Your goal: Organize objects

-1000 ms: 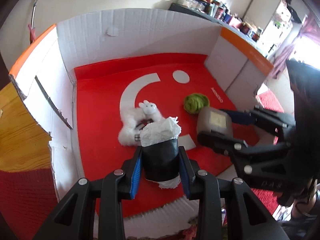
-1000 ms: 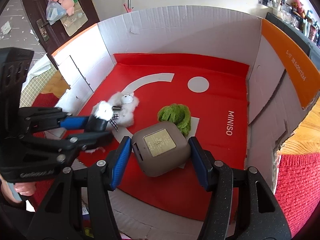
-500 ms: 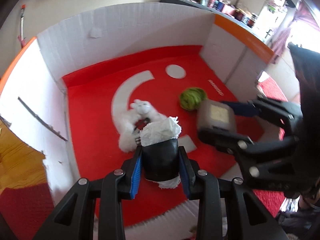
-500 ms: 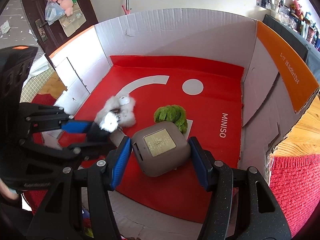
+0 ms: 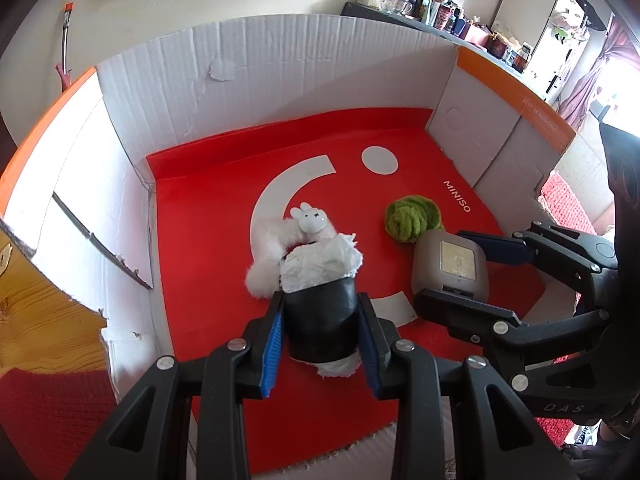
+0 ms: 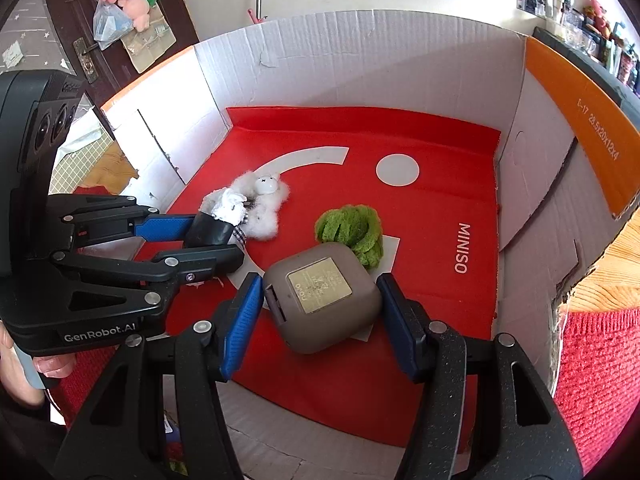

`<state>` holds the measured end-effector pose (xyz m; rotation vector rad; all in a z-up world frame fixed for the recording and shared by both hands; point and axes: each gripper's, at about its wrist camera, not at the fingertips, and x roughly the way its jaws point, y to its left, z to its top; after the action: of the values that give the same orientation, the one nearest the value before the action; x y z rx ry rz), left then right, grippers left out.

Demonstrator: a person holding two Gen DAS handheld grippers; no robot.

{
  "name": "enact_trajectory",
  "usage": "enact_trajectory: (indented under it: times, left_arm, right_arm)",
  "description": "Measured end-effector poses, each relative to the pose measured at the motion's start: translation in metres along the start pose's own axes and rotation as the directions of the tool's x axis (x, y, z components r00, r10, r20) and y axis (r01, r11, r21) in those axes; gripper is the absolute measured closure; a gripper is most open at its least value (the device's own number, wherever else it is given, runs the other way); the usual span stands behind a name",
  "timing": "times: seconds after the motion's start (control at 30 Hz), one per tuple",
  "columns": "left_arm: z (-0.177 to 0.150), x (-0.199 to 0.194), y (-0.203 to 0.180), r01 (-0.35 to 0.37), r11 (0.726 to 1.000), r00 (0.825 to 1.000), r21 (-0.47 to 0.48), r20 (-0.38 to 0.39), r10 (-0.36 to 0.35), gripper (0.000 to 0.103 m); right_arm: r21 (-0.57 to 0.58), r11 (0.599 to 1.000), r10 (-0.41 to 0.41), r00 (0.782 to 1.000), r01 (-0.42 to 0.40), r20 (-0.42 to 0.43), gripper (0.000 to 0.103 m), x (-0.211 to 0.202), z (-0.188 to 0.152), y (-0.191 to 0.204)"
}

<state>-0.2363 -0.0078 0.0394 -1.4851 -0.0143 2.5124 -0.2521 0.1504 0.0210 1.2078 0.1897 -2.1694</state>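
Note:
My left gripper [image 5: 320,320] is shut on a black roll stuffed with white paper [image 5: 320,304], held over the red floor of a cardboard box [image 5: 208,240]. It also shows in the right wrist view [image 6: 212,230]. My right gripper [image 6: 320,304] is shut on a grey-brown rounded case with a gold label [image 6: 320,300], also seen in the left wrist view [image 5: 450,266]. A white fluffy bunny toy [image 5: 296,228] lies just beyond the roll. A green fuzzy ball [image 6: 352,230] lies just beyond the case.
The box has white corrugated walls [image 6: 360,64] with orange flaps [image 6: 580,120] and a red MINISO liner. A wooden surface [image 5: 36,320] and red knitted cloth [image 6: 592,380] lie outside the box. A shelf of clutter [image 5: 440,4] stands behind.
Both grippers have moved a little further into the box with their objects still held. The roll now sits close against the bunny toy, and the case sits near the green ball.

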Motion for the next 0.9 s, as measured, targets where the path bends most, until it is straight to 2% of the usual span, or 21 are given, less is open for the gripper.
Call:
enact_trajectory:
  times: [0.3,0.47,0.6,0.7,0.9]
  left_arm:
    - [-0.002,0.001,-0.001,-0.019,1.0,1.0,-0.004,0.016,0.019,0.067]
    - [-0.004,-0.002,0.0,-0.029,1.0,0.999,-0.01,0.028,0.029,0.057]
    - [-0.007,-0.005,0.001,-0.033,0.999,0.999,-0.016,0.032,0.033,0.056]
    - [-0.009,-0.008,0.001,-0.038,0.999,0.998,-0.017,0.044,0.039,0.05]
    - [-0.014,-0.016,0.001,-0.045,0.999,0.997,-0.026,0.063,0.047,0.049]
  right_arm:
    - [0.003,1.0,0.008,1.0,-0.008,-0.001,0.045,0.0,-0.001,-0.001]
    - [0.005,1.0,0.011,1.0,-0.011,-0.001,0.045,0.0,-0.001,0.0]
    - [0.013,1.0,0.018,1.0,-0.018,0.002,0.045,-0.002,-0.002,-0.001]
    - [0.013,1.0,0.016,1.0,-0.016,0.01,0.043,-0.004,-0.002,0.001]
    - [0.01,1.0,0.016,1.0,-0.016,0.025,0.041,-0.009,-0.004,0.004]
